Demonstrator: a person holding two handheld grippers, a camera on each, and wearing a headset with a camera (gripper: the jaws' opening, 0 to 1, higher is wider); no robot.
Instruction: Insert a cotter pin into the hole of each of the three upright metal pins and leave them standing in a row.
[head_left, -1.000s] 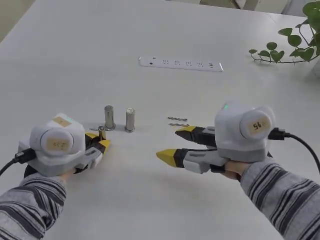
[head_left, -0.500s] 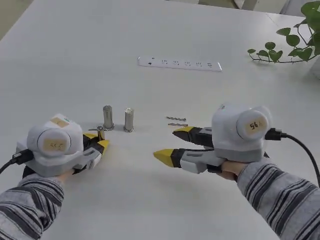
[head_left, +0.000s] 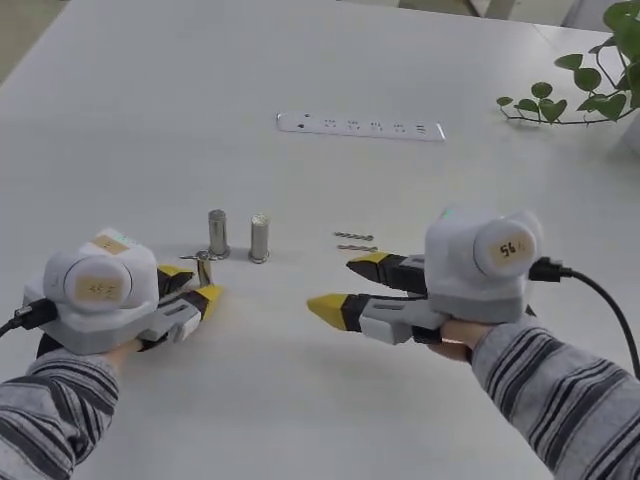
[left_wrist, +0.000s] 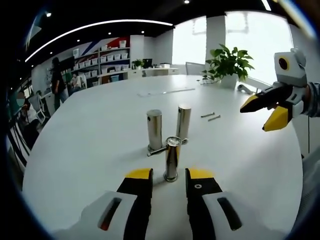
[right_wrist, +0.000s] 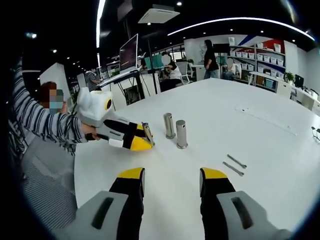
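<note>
Three upright metal pins stand left of centre. The two back pins (head_left: 218, 232) (head_left: 259, 238) are bare. The nearer, shorter-looking pin (head_left: 204, 270) has a cotter pin (left_wrist: 159, 149) crossing just under its head. My left gripper (head_left: 192, 282) is open, and its yellow tips stop just short of that near pin (left_wrist: 172, 159) without touching it. My right gripper (head_left: 342, 285) hangs open and holds nothing, to the right of the pins. Two loose cotter pins (head_left: 355, 243) lie on the table just beyond its upper jaw, and also show ahead of its jaws (right_wrist: 234, 165).
A white power strip (head_left: 360, 127) lies farther back on the white table (head_left: 300, 400). A green plant (head_left: 580, 85) trails in at the far right corner. The right gripper (left_wrist: 267, 107) shows at the right of the left gripper view.
My left gripper has drawn back toward me, so its jaws no longer flank the near pin. The right gripper has barely shifted.
</note>
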